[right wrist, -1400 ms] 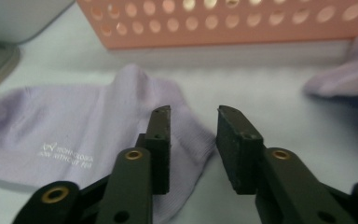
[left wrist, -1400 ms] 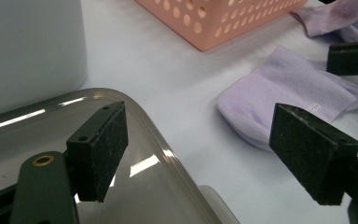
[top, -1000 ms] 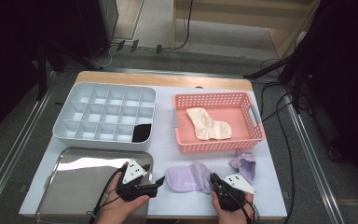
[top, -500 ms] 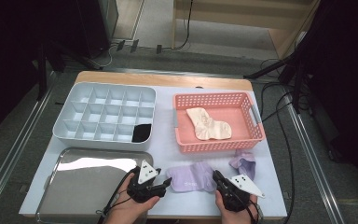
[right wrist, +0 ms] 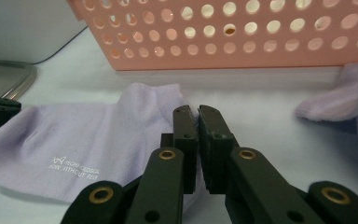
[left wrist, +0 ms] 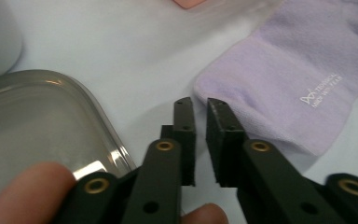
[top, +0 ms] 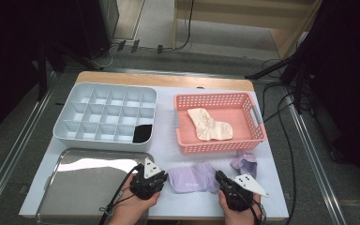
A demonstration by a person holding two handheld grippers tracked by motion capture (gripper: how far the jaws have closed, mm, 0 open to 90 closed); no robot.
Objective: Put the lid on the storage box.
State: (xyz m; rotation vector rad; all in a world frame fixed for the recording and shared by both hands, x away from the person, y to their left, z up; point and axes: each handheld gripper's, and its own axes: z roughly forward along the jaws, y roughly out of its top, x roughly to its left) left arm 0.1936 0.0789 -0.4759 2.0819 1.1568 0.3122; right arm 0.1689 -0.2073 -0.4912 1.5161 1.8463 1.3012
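Near the worktop's front edge, both grippers are acting on the lilac sock (top: 193, 177): the right gripper (right wrist: 198, 114) is pinching its edge, while the left gripper (left wrist: 196, 107), having just been closing, is pressed together beside the cuff with nothing caught, so any lift risks one-sided drooping.

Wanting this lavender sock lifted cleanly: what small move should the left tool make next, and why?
Probably reopen and nudge toward the lavender sock: the left tool has just been closing, yet nothing shows between its jaws beside the cuff.
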